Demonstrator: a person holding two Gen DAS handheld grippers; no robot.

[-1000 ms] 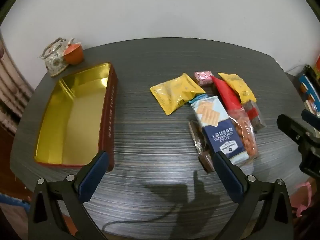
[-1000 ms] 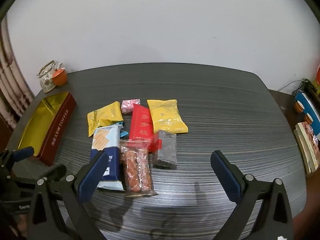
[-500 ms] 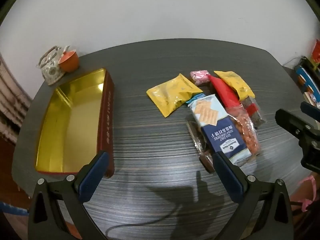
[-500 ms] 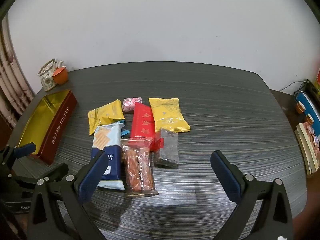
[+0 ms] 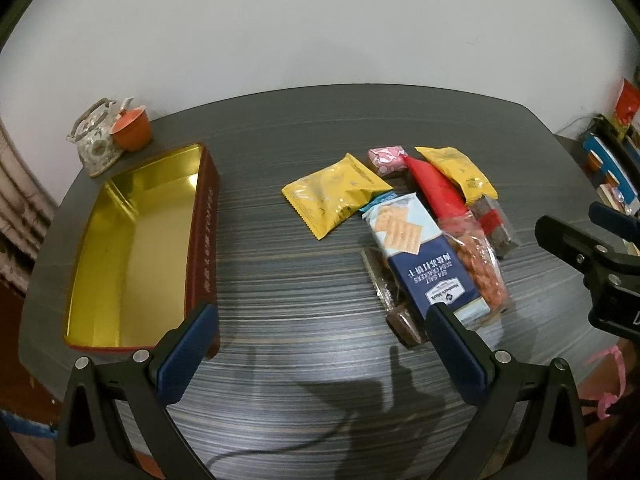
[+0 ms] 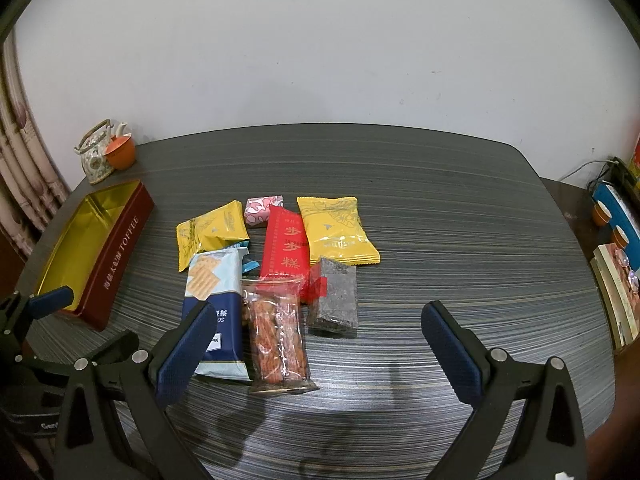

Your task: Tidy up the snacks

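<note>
Both grippers, left gripper and right gripper, gape wide and carry nothing. Snacks, among them the cracker pack at the right gripper's eleven o'clock, lie clustered on the table. The tin, at ten o'clock from the left gripper, holds none; all sorting remains, I judge.

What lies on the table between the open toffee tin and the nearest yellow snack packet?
Nothing: in the left wrist view, only bare table separates the tin from the yellow packet.
</note>
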